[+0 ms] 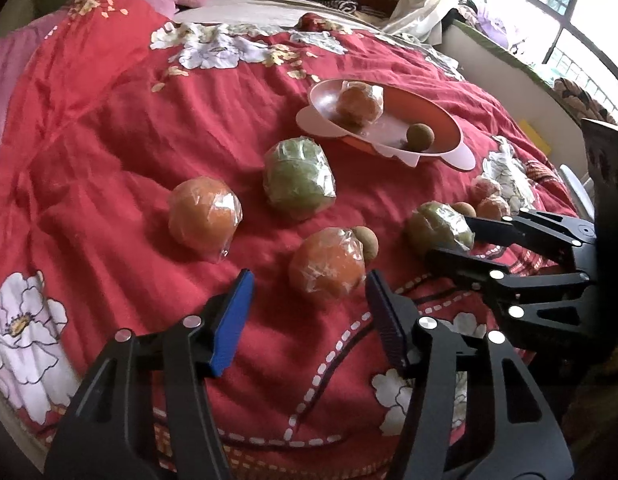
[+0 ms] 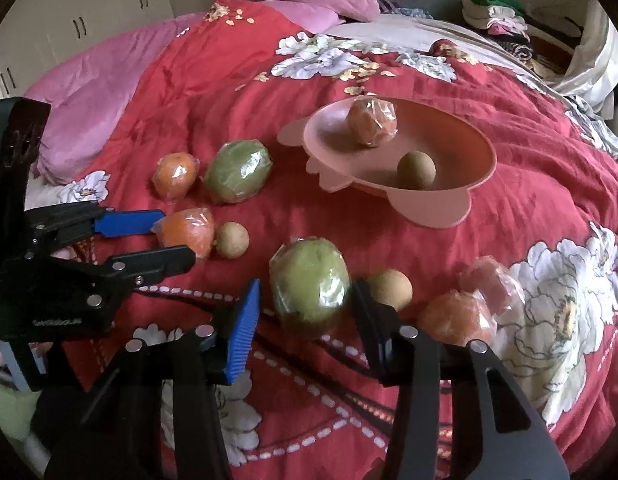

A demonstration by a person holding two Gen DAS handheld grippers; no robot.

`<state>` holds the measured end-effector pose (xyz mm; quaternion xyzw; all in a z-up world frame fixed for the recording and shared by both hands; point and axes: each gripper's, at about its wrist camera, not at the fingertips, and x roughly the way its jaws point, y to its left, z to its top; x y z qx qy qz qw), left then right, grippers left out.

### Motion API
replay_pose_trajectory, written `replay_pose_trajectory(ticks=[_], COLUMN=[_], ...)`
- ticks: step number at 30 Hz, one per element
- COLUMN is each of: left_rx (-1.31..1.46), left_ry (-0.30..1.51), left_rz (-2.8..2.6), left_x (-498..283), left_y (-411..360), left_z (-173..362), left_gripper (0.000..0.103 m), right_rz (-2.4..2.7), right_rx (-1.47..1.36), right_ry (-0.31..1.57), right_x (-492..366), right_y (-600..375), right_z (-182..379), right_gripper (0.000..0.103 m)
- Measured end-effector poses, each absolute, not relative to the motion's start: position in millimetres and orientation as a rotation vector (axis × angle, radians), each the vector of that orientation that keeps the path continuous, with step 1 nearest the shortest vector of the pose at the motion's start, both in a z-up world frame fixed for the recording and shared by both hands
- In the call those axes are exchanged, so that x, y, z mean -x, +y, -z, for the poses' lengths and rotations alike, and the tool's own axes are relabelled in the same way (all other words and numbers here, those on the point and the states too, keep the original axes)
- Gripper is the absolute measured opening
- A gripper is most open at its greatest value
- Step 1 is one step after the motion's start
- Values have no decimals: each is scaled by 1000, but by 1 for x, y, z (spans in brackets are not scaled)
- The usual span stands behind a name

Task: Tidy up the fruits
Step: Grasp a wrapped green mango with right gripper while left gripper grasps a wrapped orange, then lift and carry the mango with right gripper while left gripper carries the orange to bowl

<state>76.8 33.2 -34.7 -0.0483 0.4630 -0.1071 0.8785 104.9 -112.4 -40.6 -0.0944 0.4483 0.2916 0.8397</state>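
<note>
A pink bowl (image 1: 437,120) (image 2: 481,148) on the red quilt holds a wrapped orange (image 1: 359,104) (image 2: 373,120) and a small brown fruit (image 1: 420,135) (image 2: 416,170). My left gripper (image 1: 309,300) (image 2: 175,236) is open, its jaws on either side of a wrapped orange (image 1: 327,266) (image 2: 189,232) with a small brown fruit (image 1: 367,240) (image 2: 232,239) beside it. My right gripper (image 2: 307,300) (image 1: 449,236) is open around a wrapped green fruit (image 2: 309,284) (image 1: 437,226). Another wrapped green fruit (image 1: 299,180) (image 2: 237,172) and orange (image 1: 205,216) (image 2: 176,174) lie farther left.
Two wrapped oranges (image 2: 457,316) (image 2: 489,280) and a small brown fruit (image 2: 391,290) lie right of my right gripper. Pink pillows (image 2: 309,0) and piled clothes (image 2: 497,16) sit at the bed's far end. A window (image 1: 549,12) is at the right.
</note>
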Motion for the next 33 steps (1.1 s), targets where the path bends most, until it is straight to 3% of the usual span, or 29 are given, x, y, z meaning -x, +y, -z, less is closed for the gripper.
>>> replay_pose_trajectory(ticks=[7, 12, 33], left_rx=[142, 170, 224], left_ry=[963, 960, 890], left_rz=[268, 309, 235], left_x=[-86, -89, -65], left_y=[35, 35, 52], left_z=[42, 46, 20], left_gripper=[45, 34, 33], right_rz=[-616, -636, -726], right_rx=[214, 189, 107], right_ry=[926, 917, 867], right_x=[-112, -110, -95], right_y=[-106, -108, -124], right_z=[44, 41, 7], right_gripper=[40, 39, 39])
